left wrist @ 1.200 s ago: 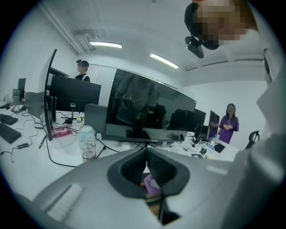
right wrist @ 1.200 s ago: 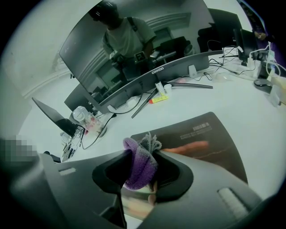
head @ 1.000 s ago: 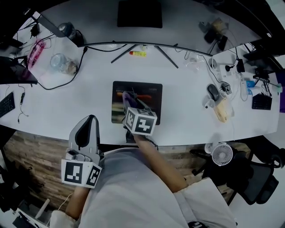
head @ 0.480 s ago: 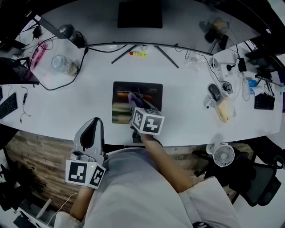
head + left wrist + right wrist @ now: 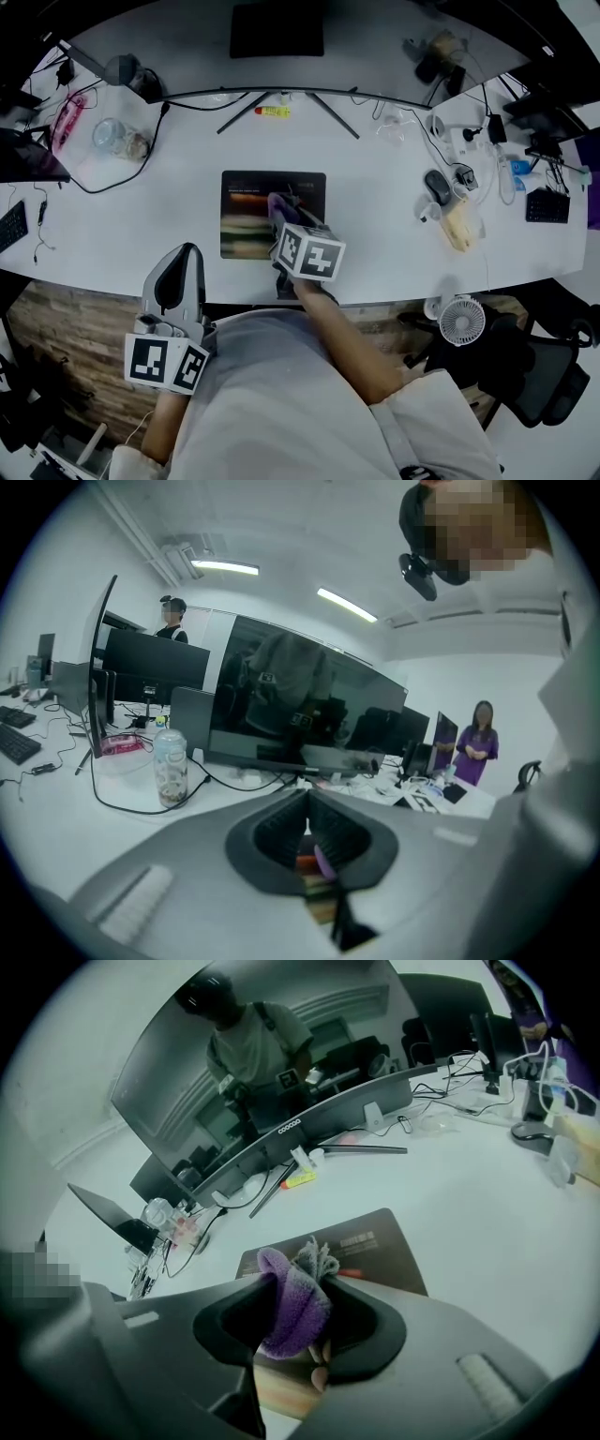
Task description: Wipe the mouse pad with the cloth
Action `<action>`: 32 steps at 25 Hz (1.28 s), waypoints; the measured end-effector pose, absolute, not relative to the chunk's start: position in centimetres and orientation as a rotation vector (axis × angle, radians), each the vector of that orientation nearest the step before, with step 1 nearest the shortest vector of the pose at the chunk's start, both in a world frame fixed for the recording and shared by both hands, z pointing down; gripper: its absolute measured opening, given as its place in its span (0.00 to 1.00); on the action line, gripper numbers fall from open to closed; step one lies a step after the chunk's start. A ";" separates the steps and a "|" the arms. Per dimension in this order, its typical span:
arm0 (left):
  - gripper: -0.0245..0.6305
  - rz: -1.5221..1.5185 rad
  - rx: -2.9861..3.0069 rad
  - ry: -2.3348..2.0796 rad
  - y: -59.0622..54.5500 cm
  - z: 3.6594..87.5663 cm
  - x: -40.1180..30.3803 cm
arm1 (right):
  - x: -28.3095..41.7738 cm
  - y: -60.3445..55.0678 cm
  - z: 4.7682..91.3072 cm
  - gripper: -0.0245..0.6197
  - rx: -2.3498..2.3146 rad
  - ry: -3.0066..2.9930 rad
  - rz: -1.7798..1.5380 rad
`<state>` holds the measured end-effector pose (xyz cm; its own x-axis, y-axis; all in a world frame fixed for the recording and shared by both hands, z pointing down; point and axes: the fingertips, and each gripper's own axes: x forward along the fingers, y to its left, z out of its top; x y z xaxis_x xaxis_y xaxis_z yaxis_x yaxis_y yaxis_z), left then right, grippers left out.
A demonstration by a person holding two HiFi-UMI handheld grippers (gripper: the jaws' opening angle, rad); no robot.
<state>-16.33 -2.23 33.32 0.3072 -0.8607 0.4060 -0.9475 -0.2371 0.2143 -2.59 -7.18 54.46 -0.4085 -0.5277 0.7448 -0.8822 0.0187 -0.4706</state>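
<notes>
A dark printed mouse pad [image 5: 262, 202] lies on the white desk in front of me, also in the right gripper view [image 5: 375, 1246]. My right gripper [image 5: 284, 217] hovers over its near right part, shut on a purple and grey cloth [image 5: 295, 1297] that bulges between the jaws; in the head view the cloth [image 5: 278, 206] shows just ahead of the marker cube. My left gripper [image 5: 176, 272] hangs off the desk's near edge at the left, jaws together with nothing in them. Through their slit [image 5: 309, 841] the pad's colours show.
A curved monitor stand [image 5: 281, 98] and cable run behind the pad, with a yellow marker [image 5: 272, 112]. A jar [image 5: 111, 138] and pink item sit far left. A mouse [image 5: 436, 186], cables and chargers crowd the right. A small fan [image 5: 458, 320] is below the desk edge.
The right gripper with the cloth has shifted slightly right and toward the pad's near edge over the last second. The left gripper has stayed low at the left. My head view drifted a little.
</notes>
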 end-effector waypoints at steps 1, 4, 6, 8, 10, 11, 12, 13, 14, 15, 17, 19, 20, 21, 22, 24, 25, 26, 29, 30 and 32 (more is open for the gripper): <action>0.04 0.281 2.170 -1.602 -2.2 33.3 -16.1 | -2.1 -7.1 54.5 0.27 1.450 -1.936 1.354; 0.04 0.287 2.192 -1.567 -2.1 33.5 -15.1 | -1.0 -6.8 54.6 0.27 1.473 -1.919 1.372; 0.04 0.289 2.206 -1.550 -2.1 33.4 -14.5 | -0.3 -6.8 54.5 0.27 1.486 -1.914 1.371; 0.04 0.286 2.212 -1.546 -2.1 33.3 -14.3 | 0.3 -6.7 54.5 0.27 1.497 -1.909 1.366; 0.04 0.282 2.207 -1.546 -1.9 33.3 -14.3 | 0.8 -6.6 54.5 0.27 1.507 -1.903 1.360; 0.04 0.281 2.205 -1.546 -1.8 33.4 -14.4 | 1.1 -6.5 54.5 0.27 1.511 -1.900 1.357; 0.04 0.281 2.204 -1.546 -1.7 33.4 -14.4 | 1.4 -6.5 54.5 0.27 1.515 -1.898 1.354; 0.04 0.280 2.205 -1.546 -1.7 33.4 -14.3 | 1.6 -6.4 54.5 0.27 1.519 -1.896 1.351; 0.04 0.278 2.207 -1.545 -1.6 33.4 -14.3 | 1.9 -6.4 54.5 0.27 1.523 -1.893 1.349; 0.04 0.276 2.209 -1.544 -1.6 33.3 -14.2 | 2.2 -6.3 54.5 0.27 1.528 -1.890 1.348; 0.04 0.272 2.212 -1.543 -1.5 33.2 -14.2 | 2.6 -6.2 54.5 0.27 1.535 -1.884 1.346; 0.04 0.268 2.214 -1.543 -1.3 33.2 -14.1 | 2.9 -6.0 54.5 0.27 1.541 -1.881 1.342; 0.04 0.266 2.214 -1.544 -1.2 33.2 -14.1 | 3.1 -5.9 54.5 0.27 1.543 -1.880 1.340; 0.04 0.264 2.213 -1.544 -1.1 33.2 -14.1 | 3.3 -5.9 54.5 0.27 1.545 -1.878 1.339; 0.04 0.262 2.211 -1.544 -0.9 33.3 -14.0 | 3.6 -5.8 54.5 0.27 1.546 -1.876 1.337; 0.04 0.257 2.207 -1.542 -0.7 33.4 -13.9 | 4.1 -5.7 54.5 0.27 1.551 -1.871 1.331; 0.04 0.255 2.206 -1.541 -0.6 33.4 -13.8 | 4.3 -5.6 54.5 0.27 1.554 -1.869 1.328; 0.04 0.253 2.206 -1.540 -0.5 33.5 -13.8 | 4.5 -5.5 54.5 0.27 1.557 -1.867 1.325; 0.04 0.248 2.206 -1.538 -0.3 33.5 -13.7 | 5.0 -5.2 54.5 0.27 1.564 -1.862 1.318; 0.04 0.246 2.205 -1.537 -0.3 33.5 -13.6 | 5.2 -5.1 54.5 0.27 1.566 -1.860 1.315; 0.04 0.242 2.206 -1.534 -0.2 33.6 -13.4 | 5.7 -4.8 54.5 0.27 1.570 -1.854 1.313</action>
<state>-13.43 -0.19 33.56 0.3696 -0.8462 0.3839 -0.9233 -0.2878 0.2544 5.67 -4.76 54.52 -0.3048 -0.5598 0.7705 -0.9126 -0.0597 -0.4044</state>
